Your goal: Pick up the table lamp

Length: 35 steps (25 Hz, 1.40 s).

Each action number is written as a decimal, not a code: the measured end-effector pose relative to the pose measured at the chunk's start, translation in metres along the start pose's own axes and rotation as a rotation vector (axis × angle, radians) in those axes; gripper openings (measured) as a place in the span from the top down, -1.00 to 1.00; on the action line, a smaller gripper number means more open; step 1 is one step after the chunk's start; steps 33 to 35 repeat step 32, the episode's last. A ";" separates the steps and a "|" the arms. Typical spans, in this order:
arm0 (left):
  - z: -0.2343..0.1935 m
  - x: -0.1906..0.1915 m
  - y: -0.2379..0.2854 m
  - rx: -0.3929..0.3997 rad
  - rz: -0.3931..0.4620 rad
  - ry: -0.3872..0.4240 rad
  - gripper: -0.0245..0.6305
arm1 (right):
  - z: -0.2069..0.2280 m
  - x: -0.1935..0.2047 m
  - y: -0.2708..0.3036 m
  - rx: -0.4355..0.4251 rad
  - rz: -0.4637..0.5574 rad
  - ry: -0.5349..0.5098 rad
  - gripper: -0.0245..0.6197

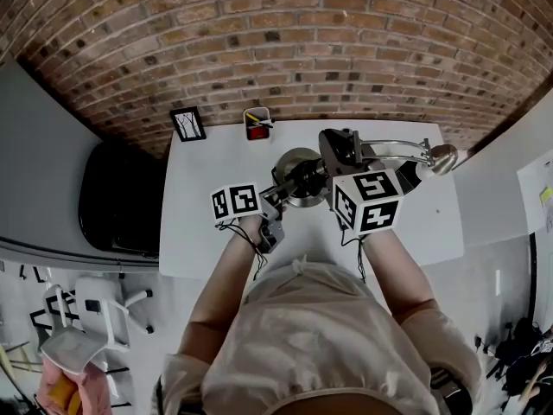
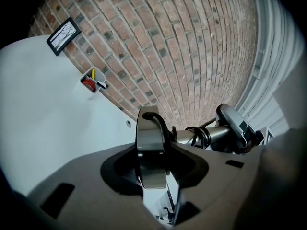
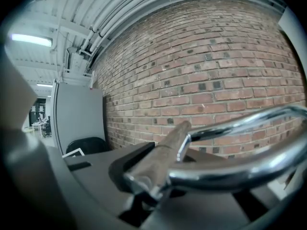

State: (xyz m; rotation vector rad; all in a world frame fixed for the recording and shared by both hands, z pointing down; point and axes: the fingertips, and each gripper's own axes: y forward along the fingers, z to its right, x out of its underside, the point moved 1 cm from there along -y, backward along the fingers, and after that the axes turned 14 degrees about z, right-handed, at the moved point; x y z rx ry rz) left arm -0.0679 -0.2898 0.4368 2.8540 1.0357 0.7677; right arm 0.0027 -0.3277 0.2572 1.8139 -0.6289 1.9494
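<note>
Closest in, the person's pale top [image 1: 320,335] hid the near edge of the white rectangular surface [image 1: 207,240], and the marker cubes [image 1: 235,202] covered both wrists. The silver metal table lamp [image 1: 298,163] was lying sideways over the middle of that surface, carried between the two tools. The left hand-held gripper [image 1: 288,185] [image 2: 152,163] had its jaws fairly wide and clamped across the round base [image 2: 151,143]. The base sat on edge between them, its lower rim sunk out of sight, and a black cord [image 2: 160,121] looped off its top. The right hand-held gripper [image 1: 341,143] [image 3: 154,176] was pinched nearly together on the brushed stem. Close up, the stem blurred, and the chrome arm [image 3: 240,171] ran off the right of that view. Whether the lamp hung clear of the surface, the head view couldn't settle.

Further out, the lamp head [image 1: 443,156] sat right at the surface's right edge near the back corner. A broad white stretch lay open to the left. At the back edge stood a black-framed picture [image 1: 187,124] and a white pen cup [image 1: 257,124], both well apart from the lamp. A black chair [image 1: 117,197] sat off the left edge, and the red brick wall [image 1: 276,41] closed the far side.
</note>
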 end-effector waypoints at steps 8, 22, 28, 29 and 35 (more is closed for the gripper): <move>-0.005 0.008 -0.002 -0.019 -0.009 -0.030 0.47 | -0.001 0.007 -0.001 -0.002 -0.027 0.004 0.80; -0.012 0.015 -0.006 -0.030 -0.021 -0.048 0.47 | -0.004 0.017 -0.003 -0.011 -0.050 0.008 0.80; -0.014 0.018 -0.006 -0.036 -0.023 -0.064 0.47 | -0.003 0.021 -0.002 -0.014 -0.066 0.008 0.80; -0.014 0.019 -0.005 -0.035 -0.024 -0.066 0.47 | -0.003 0.021 -0.002 -0.014 -0.068 0.007 0.80; -0.014 0.021 -0.003 -0.031 -0.032 -0.070 0.47 | -0.001 0.022 -0.003 -0.011 -0.075 0.001 0.80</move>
